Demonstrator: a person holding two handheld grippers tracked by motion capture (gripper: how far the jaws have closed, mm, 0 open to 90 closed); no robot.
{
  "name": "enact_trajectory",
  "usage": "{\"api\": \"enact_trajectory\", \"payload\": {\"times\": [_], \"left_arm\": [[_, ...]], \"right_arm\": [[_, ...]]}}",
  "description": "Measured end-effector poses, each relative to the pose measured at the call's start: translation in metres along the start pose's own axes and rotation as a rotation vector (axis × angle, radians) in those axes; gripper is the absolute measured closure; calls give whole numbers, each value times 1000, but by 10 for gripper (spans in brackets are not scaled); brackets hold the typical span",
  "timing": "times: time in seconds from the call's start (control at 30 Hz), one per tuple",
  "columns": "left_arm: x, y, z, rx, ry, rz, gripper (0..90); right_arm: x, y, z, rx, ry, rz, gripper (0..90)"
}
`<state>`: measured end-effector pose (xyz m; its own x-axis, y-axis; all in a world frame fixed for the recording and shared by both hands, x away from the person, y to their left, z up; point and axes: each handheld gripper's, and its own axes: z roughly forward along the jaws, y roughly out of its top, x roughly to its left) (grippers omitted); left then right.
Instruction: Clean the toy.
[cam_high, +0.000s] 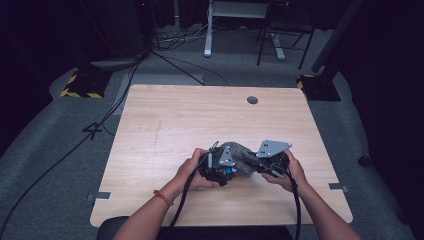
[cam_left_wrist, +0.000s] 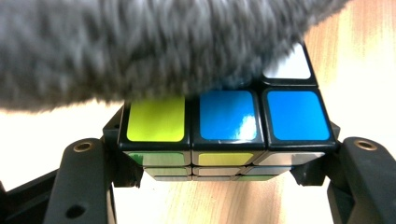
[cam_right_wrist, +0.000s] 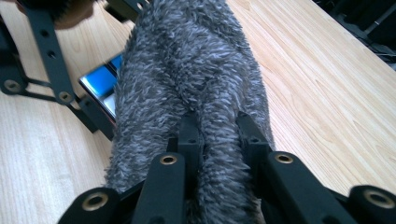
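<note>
A Rubik's cube (cam_left_wrist: 224, 126) with yellow-green, blue and white stickers sits between the jaws of my left gripper (cam_left_wrist: 224, 163), which is shut on its sides. A grey fluffy cloth (cam_right_wrist: 187, 79) lies draped over the cube's top (cam_left_wrist: 140, 46). My right gripper (cam_right_wrist: 218, 140) is shut on a pinched fold of that cloth. In the high view both grippers meet at the table's front middle, the left gripper (cam_high: 217, 170) beside the cloth (cam_high: 244, 159) and the right gripper (cam_high: 267, 164) on its other side. A blue face of the cube (cam_right_wrist: 100, 79) peeks out under the cloth.
The wooden table (cam_high: 165, 125) has a round cable hole (cam_high: 252, 100) near its far edge. Cables (cam_high: 100, 125) run over the grey floor to the left. Desk legs and a stand (cam_high: 280, 45) are beyond the table.
</note>
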<state>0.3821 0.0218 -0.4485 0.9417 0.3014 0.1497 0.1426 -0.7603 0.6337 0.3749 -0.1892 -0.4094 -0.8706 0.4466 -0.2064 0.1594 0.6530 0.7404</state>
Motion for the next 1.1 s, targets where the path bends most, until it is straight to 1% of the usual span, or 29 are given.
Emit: {"api": "enact_trajectory", "payload": {"times": [0.03,0.07,0.1,0.13,0.17,0.23,0.3,0.37,0.43,0.47,0.5,0.57,0.6,0.67,0.73,0.87,0.93,1.03,1.1], "left_arm": [[0,1,1,3,4,4,339],[1,1,2,6,1,3,339],[1,1,4,5,1,-2,339],[1,1,5,1,5,0,339],[1,1,5,1,11,-7,339],[2,1,5,0,13,-9,339],[3,0,4,-4,17,-14,339],[3,1,2,2,19,-6,339],[4,1,0,0,26,-2,339],[4,1,-1,-1,25,-5,339],[4,0,-2,-6,24,-7,339],[5,-1,-6,-20,25,-13,339],[6,-1,-7,-18,28,-8,339],[6,-1,-10,-20,30,-14,339],[6,-1,-12,-28,29,-16,339],[7,-2,-15,-41,30,-16,339],[7,-2,-16,-44,30,-17,339],[6,-2,-15,-47,21,-21,339],[6,-1,-14,-43,19,-12,338]], "right_arm": [[1,1,0,-6,9,-6,758],[6,5,1,-18,16,-19,758],[6,5,1,-18,16,-19,758],[8,7,1,-27,33,-23,758],[11,9,2,-36,49,-20,758],[15,12,4,-40,51,-32,757],[17,13,6,-38,44,-42,757],[14,11,6,-37,38,-36,757],[9,8,5,-40,29,-19,756],[5,5,3,-37,9,-10,757],[5,5,3,-37,9,-10,757],[1,1,1,-30,-6,1,757],[-2,-1,0,-30,-3,16,757],[-5,-5,-1,-25,-3,30,757],[-6,-7,-2,-17,-10,28,757],[-8,-9,-3,-18,-6,39,757],[-8,-9,-3,-28,1,48,757],[-6,-6,-4,-52,22,50,757],[-2,-4,-4,-57,27,41,757]]}}
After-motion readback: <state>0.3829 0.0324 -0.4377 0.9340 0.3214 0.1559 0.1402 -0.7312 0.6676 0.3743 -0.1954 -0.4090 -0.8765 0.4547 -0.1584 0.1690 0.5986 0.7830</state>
